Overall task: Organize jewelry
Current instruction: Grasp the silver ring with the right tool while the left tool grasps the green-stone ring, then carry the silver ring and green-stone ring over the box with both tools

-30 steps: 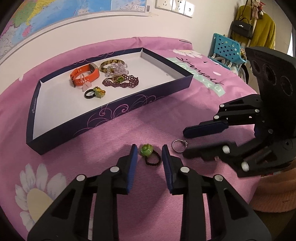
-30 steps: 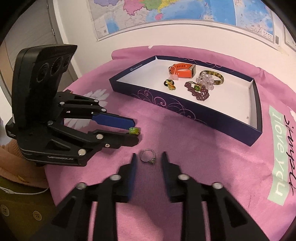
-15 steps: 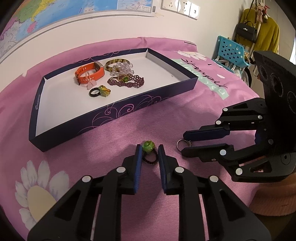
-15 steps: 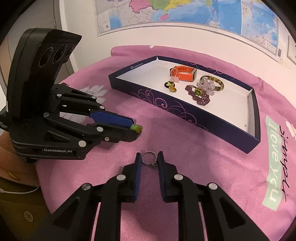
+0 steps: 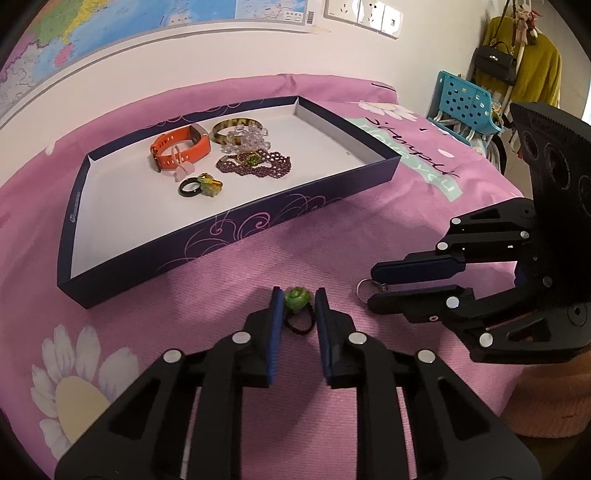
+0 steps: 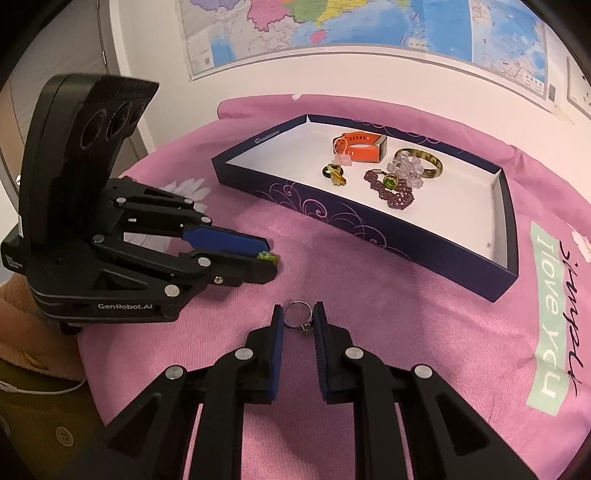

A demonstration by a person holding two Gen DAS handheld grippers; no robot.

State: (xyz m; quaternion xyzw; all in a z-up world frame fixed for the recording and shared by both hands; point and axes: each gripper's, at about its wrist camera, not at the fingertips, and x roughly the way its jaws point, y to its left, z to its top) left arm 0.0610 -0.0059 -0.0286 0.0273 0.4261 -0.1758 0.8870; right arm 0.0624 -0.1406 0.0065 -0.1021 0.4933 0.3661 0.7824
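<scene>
My left tongs point(image 5: 299, 301) clamp the green-stone ring on its black beaded band point(image 5: 297, 298); my right tongs point(image 6: 299, 318) pinch the thin silver ring point(image 6: 295, 316). Both sit at six o'clock from the dark blue cardboard tray point(image 5: 236, 229). The silver ring is held only at its edges (barely), so I judge it could twist out when lifted.

White wall point(image 5: 229, 55), map point(image 6: 332, 22), sockets point(image 5: 364, 14); blue rack point(image 5: 465, 107); possibly coat point(image 5: 532, 62) hanging.
</scene>
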